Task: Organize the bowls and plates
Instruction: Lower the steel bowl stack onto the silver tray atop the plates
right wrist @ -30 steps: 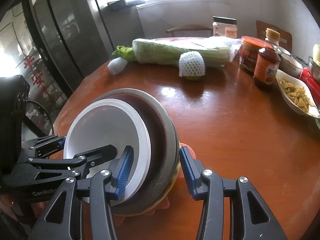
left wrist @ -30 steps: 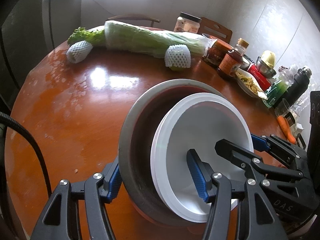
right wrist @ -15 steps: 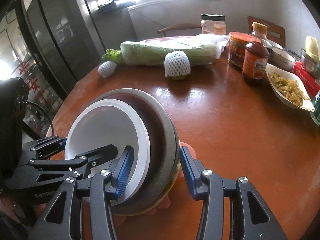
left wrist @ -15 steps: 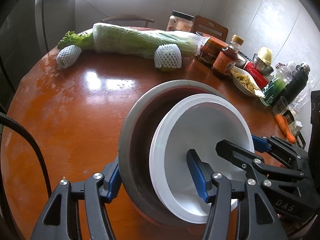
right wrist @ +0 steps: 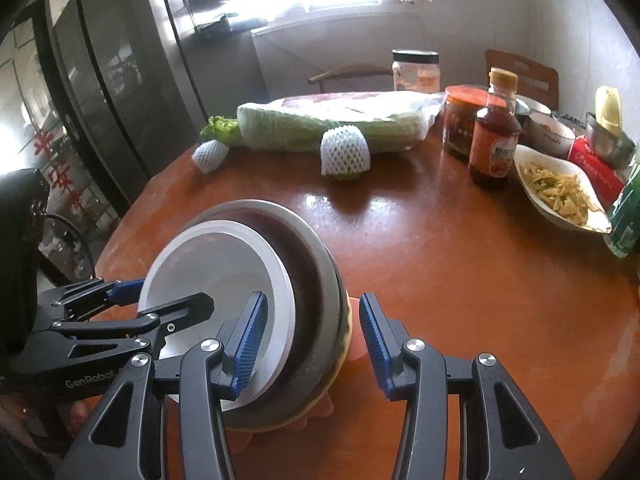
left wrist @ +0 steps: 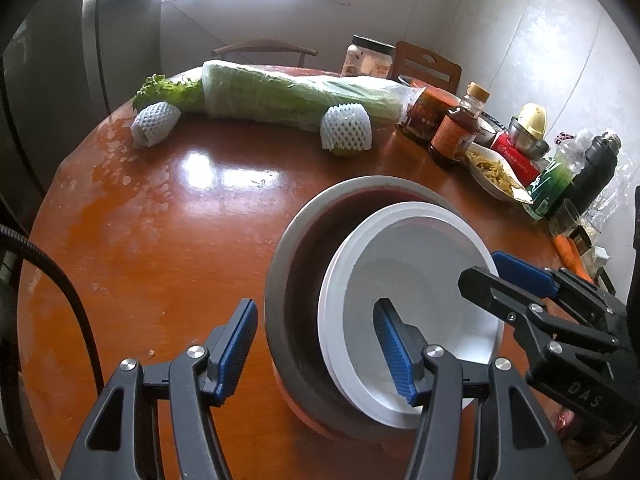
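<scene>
The left claw [left wrist: 316, 340] had eased wider, its outer pad now off the steel bowl [left wrist: 296, 264], so the stack looked set down at the surface's [left wrist: 180, 240] near edge. The white bowl [left wrist: 408, 280] sat nested inside. The right claw [right wrist: 308, 340] straddled the opposite rim, open, not clamping.

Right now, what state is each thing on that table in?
White bowl: nested in metal bowl.
Metal bowl: tilted, topping a stack.
Left gripper: jaws open, astride the bowls' rim.
Right gripper: jaws open, astride the opposite rim.
Sauce bottle: upright, capped.
Cabbage: wrapped, lying flat.
</scene>
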A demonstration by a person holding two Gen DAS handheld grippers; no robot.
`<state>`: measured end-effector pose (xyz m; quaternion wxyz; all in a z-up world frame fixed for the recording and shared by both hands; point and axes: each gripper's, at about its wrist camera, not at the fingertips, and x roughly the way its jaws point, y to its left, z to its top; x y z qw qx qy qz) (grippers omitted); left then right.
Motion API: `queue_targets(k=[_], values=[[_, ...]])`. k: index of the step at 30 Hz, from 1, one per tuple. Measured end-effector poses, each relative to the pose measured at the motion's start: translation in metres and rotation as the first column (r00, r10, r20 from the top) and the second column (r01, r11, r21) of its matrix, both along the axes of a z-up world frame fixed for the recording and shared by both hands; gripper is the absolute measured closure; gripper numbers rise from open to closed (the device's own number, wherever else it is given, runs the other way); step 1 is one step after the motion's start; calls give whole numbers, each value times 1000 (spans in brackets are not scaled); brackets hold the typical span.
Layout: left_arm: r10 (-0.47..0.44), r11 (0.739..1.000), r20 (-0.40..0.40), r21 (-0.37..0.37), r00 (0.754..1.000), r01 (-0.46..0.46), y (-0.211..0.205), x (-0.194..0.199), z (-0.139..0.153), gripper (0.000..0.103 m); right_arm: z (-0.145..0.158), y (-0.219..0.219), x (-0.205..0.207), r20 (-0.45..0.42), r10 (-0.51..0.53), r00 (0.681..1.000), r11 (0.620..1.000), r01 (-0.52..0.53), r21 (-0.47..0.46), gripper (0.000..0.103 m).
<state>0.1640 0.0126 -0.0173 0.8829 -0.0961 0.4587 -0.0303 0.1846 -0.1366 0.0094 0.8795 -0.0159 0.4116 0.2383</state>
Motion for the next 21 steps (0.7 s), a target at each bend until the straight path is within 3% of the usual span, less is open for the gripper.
queue_targets(k=[5, 21], values=[[1, 1000, 12, 5, 1000, -1, -1, -6, 5, 43, 10, 3, -9, 53, 11, 999, 1000, -11, -11, 46], [-4, 1000, 69, 13, 998, 4, -5, -40, 24, 43, 30, 0, -47, 147, 1, 989, 1000, -1, -2, 39]])
